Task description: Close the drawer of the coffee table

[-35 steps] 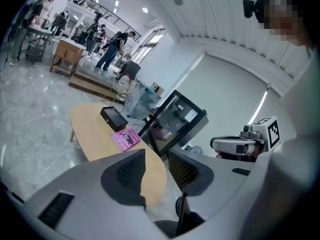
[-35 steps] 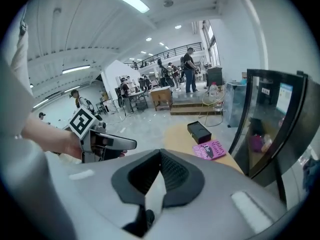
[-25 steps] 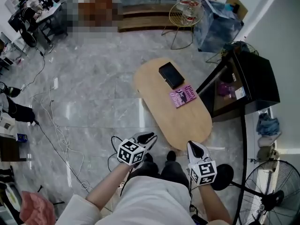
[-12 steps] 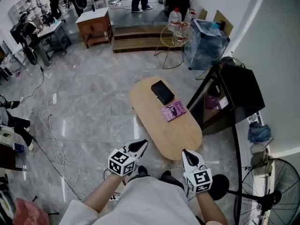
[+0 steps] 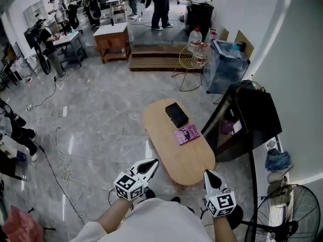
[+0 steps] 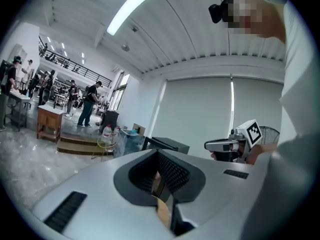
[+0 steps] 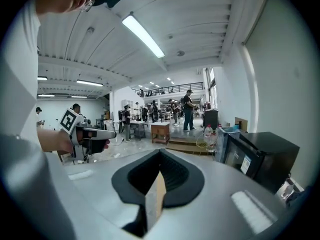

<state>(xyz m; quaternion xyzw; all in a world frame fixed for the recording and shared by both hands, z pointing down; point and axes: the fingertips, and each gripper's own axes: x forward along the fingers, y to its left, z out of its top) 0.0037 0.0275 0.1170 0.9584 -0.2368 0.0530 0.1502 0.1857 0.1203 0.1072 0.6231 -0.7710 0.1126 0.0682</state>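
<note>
The oval wooden coffee table stands on the grey marble floor ahead of me, seen from above. A black box and a pink magazine lie on its top. No drawer shows from this angle. My left gripper is held up near my body, left of the table's near end, jaws shut and empty. My right gripper hovers by the table's near right edge, also shut on nothing. Each gripper view looks level across the room: the left gripper sees the right one, and the right gripper sees the left one.
A black cabinet stands right of the table, a floor fan at the lower right. A wire stool, a blue bin and wooden steps lie beyond. Cables trail on the left. People stand at the back.
Both grippers have risen and drawn back from the table's near end. The head view has lifted, so the table looks smaller and more of the room shows.
</note>
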